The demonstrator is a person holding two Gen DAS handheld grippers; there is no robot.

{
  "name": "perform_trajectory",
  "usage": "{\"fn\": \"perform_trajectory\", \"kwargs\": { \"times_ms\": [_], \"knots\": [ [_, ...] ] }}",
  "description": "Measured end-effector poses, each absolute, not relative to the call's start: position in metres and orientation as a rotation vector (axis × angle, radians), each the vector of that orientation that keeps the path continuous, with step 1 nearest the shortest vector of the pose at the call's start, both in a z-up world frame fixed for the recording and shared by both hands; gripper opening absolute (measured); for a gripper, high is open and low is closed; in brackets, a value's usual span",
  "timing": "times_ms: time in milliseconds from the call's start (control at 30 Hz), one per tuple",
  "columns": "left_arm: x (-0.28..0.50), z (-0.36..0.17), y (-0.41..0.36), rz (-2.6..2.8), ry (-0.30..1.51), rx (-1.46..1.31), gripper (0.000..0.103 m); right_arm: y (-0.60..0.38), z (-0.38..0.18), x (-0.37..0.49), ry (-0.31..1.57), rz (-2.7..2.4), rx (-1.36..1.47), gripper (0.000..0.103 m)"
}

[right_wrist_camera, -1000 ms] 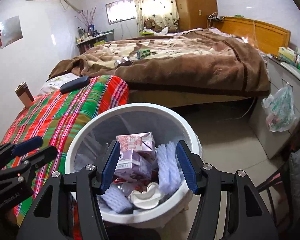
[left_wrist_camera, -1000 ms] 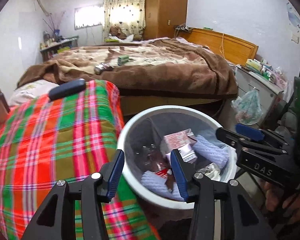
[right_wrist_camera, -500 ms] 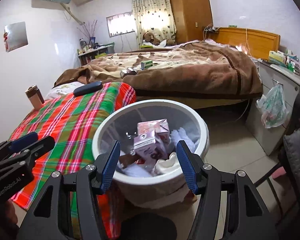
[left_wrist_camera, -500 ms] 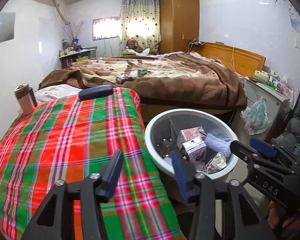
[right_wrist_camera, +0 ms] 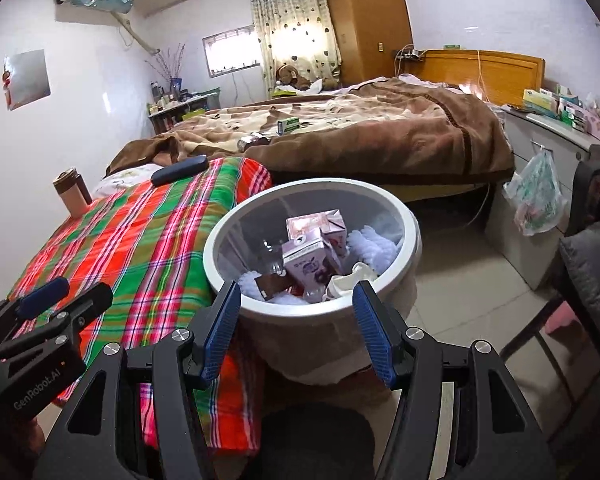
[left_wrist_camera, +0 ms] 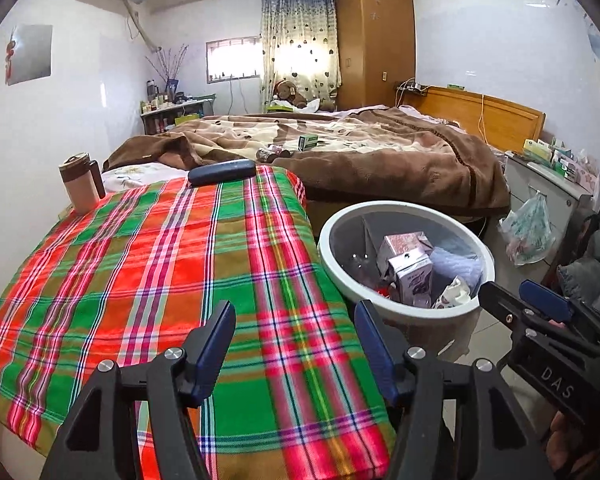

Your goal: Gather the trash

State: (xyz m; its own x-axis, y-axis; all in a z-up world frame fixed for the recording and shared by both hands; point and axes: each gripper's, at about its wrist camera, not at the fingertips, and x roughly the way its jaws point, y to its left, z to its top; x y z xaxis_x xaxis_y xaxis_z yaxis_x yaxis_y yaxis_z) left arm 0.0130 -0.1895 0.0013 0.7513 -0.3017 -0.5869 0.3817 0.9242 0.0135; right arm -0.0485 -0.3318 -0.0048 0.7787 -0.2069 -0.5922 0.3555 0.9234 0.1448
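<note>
Two handheld grippers are held over a bedroom corner, where a white trash bin [right_wrist_camera: 410,236] stands on the tiled floor just beside a plaid-covered bed [left_wrist_camera: 148,280]. The left gripper [left_wrist_camera: 296,354] is seen above the plaid cloth with its jaws opening and nothing between them; the right gripper [right_wrist_camera: 296,332] is poised at the bin's near rim, jaws spread wide and likewise empty.

Inside the bin, a purple drink carton [right_wrist_camera: 306,262] is stacked against a pink carton [right_wrist_camera: 316,220], with white foam netting [right_wrist_camera: 374,248], a crumpled white cup [right_wrist_camera: 350,278] and a clear plastic bottle, barely made out, beneath them.

Still uncollected, it appears, are a small green box [left_wrist_camera: 309,142] and what looks like a crushed can [left_wrist_camera: 270,155], both left on the brown blanket [left_wrist_camera: 400,168] of the far bed, well apart from the bin. The box is judged light and stiff, best pinched across its narrow faces; the can, thin-walled and slippery, is probably better taken across its middle, where it would dent rather than slide. A dark case [left_wrist_camera: 221,171] and a flask [left_wrist_camera: 78,186] on the plaid bed are probably not trash.
</note>
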Motion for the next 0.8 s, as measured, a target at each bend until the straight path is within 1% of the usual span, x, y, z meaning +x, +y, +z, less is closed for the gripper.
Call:
{"fn": "perform_trajectory", "kwargs": {
  "times_ms": [800],
  "knots": [
    [0.0088,0.0023,-0.1838,-0.373,0.604,0.125,0.062,-0.3212,-0.0005,-0.0554,0.580,-0.324,0.240,0.060]
  ]
}}
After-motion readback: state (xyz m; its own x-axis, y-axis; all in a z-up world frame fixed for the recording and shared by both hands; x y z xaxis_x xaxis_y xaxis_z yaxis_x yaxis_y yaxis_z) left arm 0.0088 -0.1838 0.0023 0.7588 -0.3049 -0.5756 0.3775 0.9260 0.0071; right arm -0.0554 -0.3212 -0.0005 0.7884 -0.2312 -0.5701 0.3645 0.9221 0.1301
